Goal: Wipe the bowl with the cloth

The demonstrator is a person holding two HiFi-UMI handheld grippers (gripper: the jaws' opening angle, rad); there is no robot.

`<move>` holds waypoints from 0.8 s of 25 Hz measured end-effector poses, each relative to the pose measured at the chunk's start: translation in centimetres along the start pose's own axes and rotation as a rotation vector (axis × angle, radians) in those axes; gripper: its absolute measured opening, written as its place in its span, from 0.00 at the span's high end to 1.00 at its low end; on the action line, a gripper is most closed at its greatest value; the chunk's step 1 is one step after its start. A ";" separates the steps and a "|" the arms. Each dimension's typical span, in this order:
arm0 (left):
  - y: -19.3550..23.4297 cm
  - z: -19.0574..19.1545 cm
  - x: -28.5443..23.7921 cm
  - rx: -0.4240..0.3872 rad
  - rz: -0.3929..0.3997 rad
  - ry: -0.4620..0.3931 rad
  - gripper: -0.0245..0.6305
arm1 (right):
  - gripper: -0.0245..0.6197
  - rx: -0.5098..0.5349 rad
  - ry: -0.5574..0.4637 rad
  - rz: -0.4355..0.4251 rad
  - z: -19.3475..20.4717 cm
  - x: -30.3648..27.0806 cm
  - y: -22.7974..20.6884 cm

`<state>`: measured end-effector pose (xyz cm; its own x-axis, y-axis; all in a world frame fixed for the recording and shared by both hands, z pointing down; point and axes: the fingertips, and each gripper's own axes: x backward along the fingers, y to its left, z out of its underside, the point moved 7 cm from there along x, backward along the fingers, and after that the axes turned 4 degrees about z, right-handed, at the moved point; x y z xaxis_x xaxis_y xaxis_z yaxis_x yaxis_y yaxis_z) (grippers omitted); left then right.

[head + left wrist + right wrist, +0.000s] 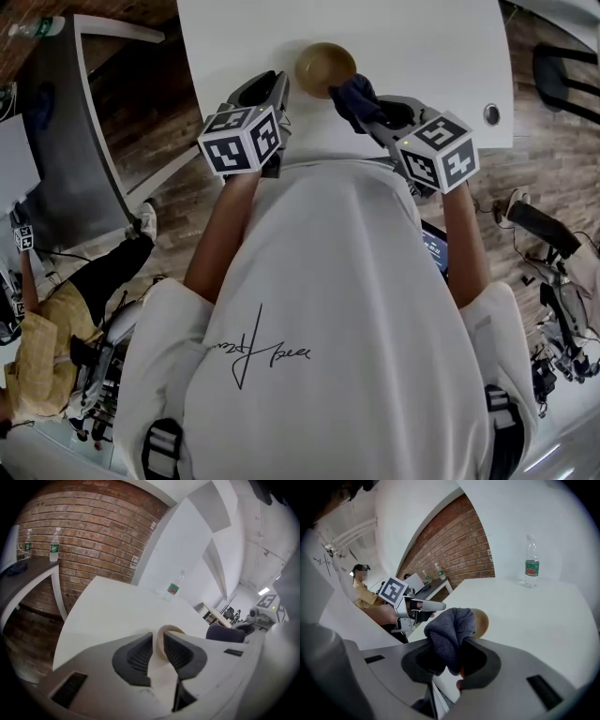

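Observation:
A small tan wooden bowl (325, 66) stands on the white table (422, 47) close to its near edge. My left gripper (279, 84) reaches it from the left. In the left gripper view the bowl's pale rim (169, 631) sits clamped between the two ribbed pads, with my left gripper (158, 646) shut on it. My right gripper (372, 111) is shut on a bunched dark blue cloth (354, 97) that touches the bowl's right edge. In the right gripper view the cloth (451, 632) sticks up from my right gripper (450, 660) and hides most of the bowl (482, 621).
A water bottle (531, 564) stands farther back on the table, also the bottle (174, 587) in the left gripper view. A dark side table (66, 122) with bottles (55, 545) stands at the left. A seated person (42, 347) and floor equipment (553, 281) flank me.

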<state>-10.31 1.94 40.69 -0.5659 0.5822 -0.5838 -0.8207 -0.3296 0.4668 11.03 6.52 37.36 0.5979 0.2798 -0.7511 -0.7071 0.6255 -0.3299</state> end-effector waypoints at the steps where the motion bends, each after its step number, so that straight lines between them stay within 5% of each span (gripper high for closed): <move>1: -0.3 -0.3 0.3 0.000 0.003 -0.008 0.82 | 0.83 -0.004 -0.014 0.008 -0.1 0.5 -0.2; 7: -2.1 -1.8 2.3 -0.002 0.049 -0.109 0.91 | 0.83 -0.051 -0.112 -0.002 -1.9 3.1 0.4; 11: -3.5 -2.3 3.3 -0.023 0.066 -0.138 0.94 | 0.83 -0.005 -0.181 0.065 -2.8 4.4 0.9; 16: -4.5 -3.3 4.6 -0.063 0.079 -0.175 0.97 | 0.83 -0.090 -0.277 0.087 -3.3 5.6 1.0; 20: -6.1 -4.4 5.3 -0.098 0.111 -0.199 0.96 | 0.83 -0.019 -0.297 0.180 -3.6 6.7 1.2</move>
<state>-8.64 3.73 31.79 -0.6340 0.6700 -0.3861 -0.7638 -0.4645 0.4482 12.81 6.51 29.92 0.5451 0.5861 -0.5996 -0.8163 0.5342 -0.2199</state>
